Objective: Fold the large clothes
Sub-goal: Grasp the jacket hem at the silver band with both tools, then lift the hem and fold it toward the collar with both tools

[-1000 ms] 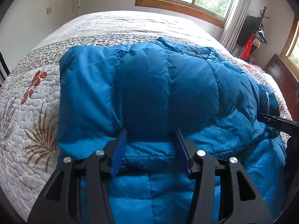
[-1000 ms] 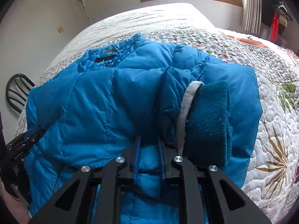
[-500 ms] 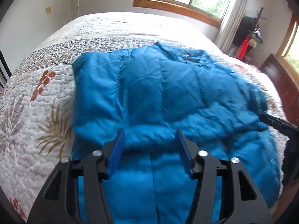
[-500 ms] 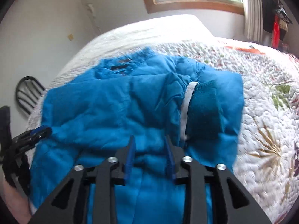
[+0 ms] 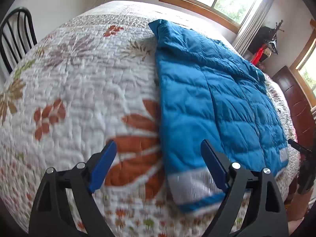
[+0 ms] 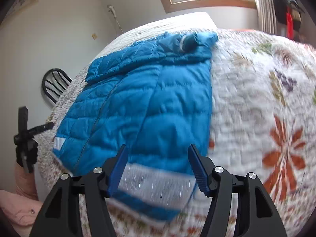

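While both sets of jaws are opening with nothing clamped, the left gripper [image 5: 158, 164] hangs over the quilt [image 5: 79, 90] at the hem's left corner and the right gripper [image 6: 158, 164] above the grey hem band [image 6: 156, 179]. The blue puffer jacket [image 6: 142, 106] lies lengthwise toward twelve o'clock, its sleeves seemingly tucked in. From the hem I'd bite through both layers at matching corners, lift together and lay it evenly toward the collar. A chair [image 6: 55, 85] stands at ten o'clock.
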The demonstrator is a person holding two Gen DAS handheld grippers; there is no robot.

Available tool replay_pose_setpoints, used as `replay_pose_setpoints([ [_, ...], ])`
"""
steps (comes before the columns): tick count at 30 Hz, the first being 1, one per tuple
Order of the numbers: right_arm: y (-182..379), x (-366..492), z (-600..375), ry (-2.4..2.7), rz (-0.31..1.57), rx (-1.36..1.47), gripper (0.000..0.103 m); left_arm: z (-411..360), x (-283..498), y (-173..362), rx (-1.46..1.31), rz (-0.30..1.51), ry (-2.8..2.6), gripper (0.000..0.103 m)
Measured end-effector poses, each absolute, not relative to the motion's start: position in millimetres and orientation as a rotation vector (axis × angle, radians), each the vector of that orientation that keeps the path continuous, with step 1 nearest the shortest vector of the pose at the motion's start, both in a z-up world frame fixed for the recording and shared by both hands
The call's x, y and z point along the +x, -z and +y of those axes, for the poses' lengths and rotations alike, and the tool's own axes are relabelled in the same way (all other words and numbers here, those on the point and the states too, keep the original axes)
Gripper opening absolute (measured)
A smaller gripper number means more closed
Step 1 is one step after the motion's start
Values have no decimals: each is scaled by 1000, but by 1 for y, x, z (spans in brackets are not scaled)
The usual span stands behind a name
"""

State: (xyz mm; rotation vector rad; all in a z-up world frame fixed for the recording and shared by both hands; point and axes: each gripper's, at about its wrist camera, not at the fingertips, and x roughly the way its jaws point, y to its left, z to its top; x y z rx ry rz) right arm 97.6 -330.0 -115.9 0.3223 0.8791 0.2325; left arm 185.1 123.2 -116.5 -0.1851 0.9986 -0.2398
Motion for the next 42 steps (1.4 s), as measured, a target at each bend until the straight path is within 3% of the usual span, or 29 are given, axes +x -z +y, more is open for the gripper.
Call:
replay_pose_setpoints([
  [10,141,71,-332,-216,892,417,65,113,152,149,-295,1053,341,86],
  [17,151,77,-330,-233,888,447,64,95,147,149,-301,1047,398,86],
  [19,150,77,-328,-231,883,439,62,89,147,149,-333,1063,453,80],
  [25,153,75,-331,-222,891,444,58,76,147,152,-354,1089,473,79],
  [35,162,71,-332,-273,903,495,59,71,147,155,-327,1090,496,81],
  [36,163,72,-331,-279,903,505,58,71,149,155,-351,1086,510,79],
  [38,165,78,-329,-295,903,514,47,69,153,156,-371,1085,514,62],
  [42,167,83,-330,-321,896,547,30,72,161,163,-409,1088,522,37],
])
